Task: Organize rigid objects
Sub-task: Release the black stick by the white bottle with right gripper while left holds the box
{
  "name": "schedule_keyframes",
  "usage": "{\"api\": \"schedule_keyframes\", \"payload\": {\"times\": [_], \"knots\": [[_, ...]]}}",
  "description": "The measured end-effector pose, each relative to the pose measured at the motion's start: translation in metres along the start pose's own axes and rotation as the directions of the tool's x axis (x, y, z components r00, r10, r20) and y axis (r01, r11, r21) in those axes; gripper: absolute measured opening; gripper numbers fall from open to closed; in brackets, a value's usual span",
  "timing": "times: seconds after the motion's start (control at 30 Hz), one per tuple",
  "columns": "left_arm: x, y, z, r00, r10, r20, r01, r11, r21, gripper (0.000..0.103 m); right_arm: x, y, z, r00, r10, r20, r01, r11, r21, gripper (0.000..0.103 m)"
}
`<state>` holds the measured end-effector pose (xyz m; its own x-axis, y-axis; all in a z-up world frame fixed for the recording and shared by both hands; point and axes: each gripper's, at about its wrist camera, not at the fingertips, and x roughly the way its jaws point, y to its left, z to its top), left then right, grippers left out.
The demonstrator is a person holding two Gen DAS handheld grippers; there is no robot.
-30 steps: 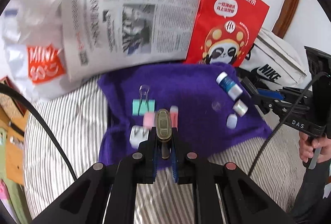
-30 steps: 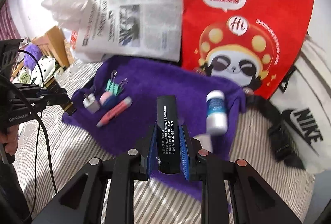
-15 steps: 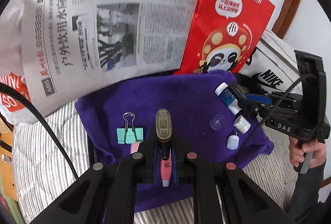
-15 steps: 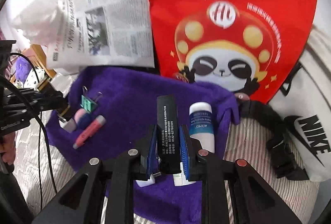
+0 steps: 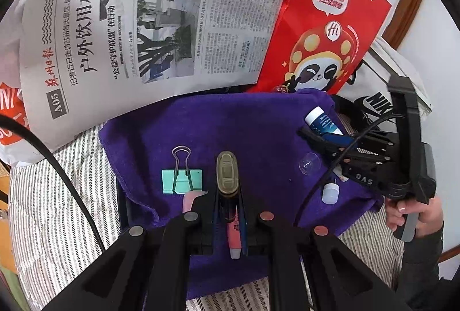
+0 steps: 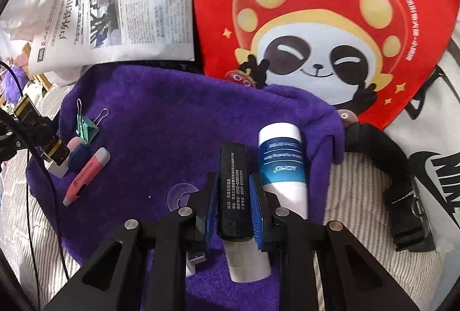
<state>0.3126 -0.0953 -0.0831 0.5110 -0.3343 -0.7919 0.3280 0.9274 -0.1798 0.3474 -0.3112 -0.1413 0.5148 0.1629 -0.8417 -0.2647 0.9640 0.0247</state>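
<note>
Holding a black lighter with a brass-coloured cap (image 5: 227, 176), my left gripper (image 5: 228, 204) has its jaws pinched narrow around it, above the near left part of the purple towel (image 5: 258, 124). A pink highlighter (image 5: 233, 236) lies on the towel right under those jaws, with a teal binder clip (image 5: 181, 180) just beside them to the left. My right gripper (image 6: 234, 201) clamps a black printed case (image 6: 233, 190) upright between its blue pads (image 6: 254, 210), over the towel's near right part. A white and blue bottle (image 6: 283, 167) lies just right of it, and a clear round disc (image 6: 179, 194) sits to its left. A newspaper (image 5: 161, 23) and a red panda bag (image 6: 316, 23) stand behind the towel.
</note>
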Motion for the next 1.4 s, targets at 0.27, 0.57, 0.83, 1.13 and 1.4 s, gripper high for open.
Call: {"api": "schedule_keyframes", "payload": {"times": [0.27, 0.57, 0.83, 1.13, 1.4], "knots": [[0.000, 0.000, 0.002, 1.000, -0.006, -0.008, 0.006, 1.000, 0.008, 0.011, 0.016, 0.008, 0.001, 1.000, 0.001, -0.007, -0.001, 1.000, 0.002, 0.021], [0.011, 0.001, 0.000, 0.999, -0.013, -0.037, 0.013, 1.000, 0.010, 0.011, 0.017, -0.002, -0.003, 0.999, 0.047, -0.023, -0.047, 0.999, 0.011, 0.024], [0.021, -0.001, -0.003, 0.998, -0.004, -0.069, 0.005, 1.000, 0.025, 0.011, -0.019, -0.014, 0.002, 0.998, 0.040, 0.051, -0.039, 0.999, -0.007, 0.039], [0.029, -0.026, -0.007, 0.994, -0.032, -0.107, 0.041, 0.995, 0.089, 0.011, -0.065, -0.042, 0.004, 0.991, 0.021, 0.131, -0.026, 0.999, 0.035, 0.044], [0.045, -0.039, -0.005, 0.995, 0.031, -0.099, -0.020, 0.994, 0.110, 0.011, -0.086, -0.063, 0.000, 0.984, 0.041, 0.172, -0.058, 0.994, 0.094, 0.044]]}}
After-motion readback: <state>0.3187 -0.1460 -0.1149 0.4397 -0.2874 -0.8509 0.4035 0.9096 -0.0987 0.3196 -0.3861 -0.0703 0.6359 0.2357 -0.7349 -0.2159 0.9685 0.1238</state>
